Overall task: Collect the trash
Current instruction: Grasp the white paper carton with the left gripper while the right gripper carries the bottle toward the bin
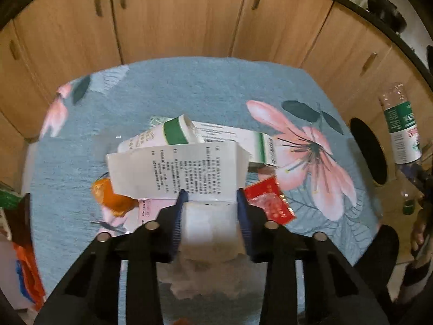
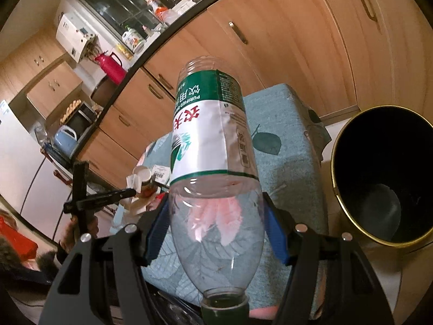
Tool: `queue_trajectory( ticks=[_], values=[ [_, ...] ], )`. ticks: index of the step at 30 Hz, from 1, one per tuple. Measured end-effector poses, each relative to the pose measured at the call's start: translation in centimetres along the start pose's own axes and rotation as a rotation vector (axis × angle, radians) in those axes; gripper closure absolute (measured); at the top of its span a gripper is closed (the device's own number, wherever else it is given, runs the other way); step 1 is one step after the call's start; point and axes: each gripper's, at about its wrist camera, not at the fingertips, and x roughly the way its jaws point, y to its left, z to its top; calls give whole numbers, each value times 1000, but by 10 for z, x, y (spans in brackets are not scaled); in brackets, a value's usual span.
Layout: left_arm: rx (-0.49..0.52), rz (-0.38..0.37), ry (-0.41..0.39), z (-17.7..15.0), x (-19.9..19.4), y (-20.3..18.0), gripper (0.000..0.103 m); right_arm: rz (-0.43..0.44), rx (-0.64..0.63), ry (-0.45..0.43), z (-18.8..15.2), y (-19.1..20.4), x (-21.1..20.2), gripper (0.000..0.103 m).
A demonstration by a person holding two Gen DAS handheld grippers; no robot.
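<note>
My left gripper [image 1: 211, 193] is shut on a folded white printed paper [image 1: 178, 172] with white tissue bunched below it, held above the blue flowered table [image 1: 205, 89]. On the table lie a white and green carton [image 1: 162, 135], a white box with green stripes [image 1: 243, 138], an orange peel [image 1: 111, 197], a pink slip [image 1: 151, 211] and a red wrapper [image 1: 270, 203]. My right gripper [image 2: 216, 216] is shut on an empty clear water bottle [image 2: 211, 135], cap toward the camera, held to the left of the black bin [image 2: 384, 173]. The bottle [image 1: 400, 130] also shows in the left wrist view.
Wooden cabinet doors [image 1: 173, 16] stand behind the table. The black bin with a gold rim stands on the floor at the table's right side and shows as a dark opening [image 1: 368, 151] in the left wrist view. A worktop with kitchen things [image 2: 108, 62] runs at the left.
</note>
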Motion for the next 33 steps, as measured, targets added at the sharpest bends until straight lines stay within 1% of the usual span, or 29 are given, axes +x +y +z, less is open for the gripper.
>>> queue_trajectory(
  ticks=[1, 3, 6, 7, 9, 11, 15, 17, 18, 20, 21, 23, 27, 30, 33],
  values=[
    [10, 7, -19, -1, -5, -2, 76, 2, -2, -6, 0, -1, 0, 39],
    [11, -2, -32, 1, -11, -3, 78, 5, -2, -14, 0, 1, -2, 39],
    [-51, -32, -24, 2, -11, 8, 79, 17, 13, -34, 0, -1, -7, 39],
    [-53, -29, -32, 2, -14, 7, 79, 18, 17, -42, 0, -1, -9, 39],
    [-44, -5, -73, 1, -27, 4, 80, 19, 23, -55, 0, -3, -12, 39],
    [-38, 2, -112, 0, -38, 0, 81, 18, 30, -71, 1, -4, -15, 39],
    [4, 25, -227, -1, -66, -11, 82, 10, 27, -97, 3, -3, -21, 39],
    [31, 43, -240, 3, -70, -17, 82, 10, 29, -101, 3, -3, -23, 39],
    [20, 45, -236, 5, -70, -16, 83, 3, 31, -108, 3, -3, -25, 39],
    [18, 35, -254, 8, -75, -18, 83, 1, 32, -122, 2, -4, -30, 39],
    [18, 36, -277, 9, -82, -19, 83, 2, 35, -125, 1, -5, -31, 39],
    [12, 15, -336, 14, -100, -20, 83, -5, 36, -127, 1, -6, -33, 39],
    [-24, -23, -416, 24, -133, -12, 83, -5, 35, -135, -2, -5, -35, 39],
    [-16, -52, -448, 30, -149, -14, 83, -4, 36, -137, -2, -5, -34, 39],
    [15, -89, -459, 36, -155, -26, 83, -3, 38, -146, -2, -5, -35, 39]
  ],
)
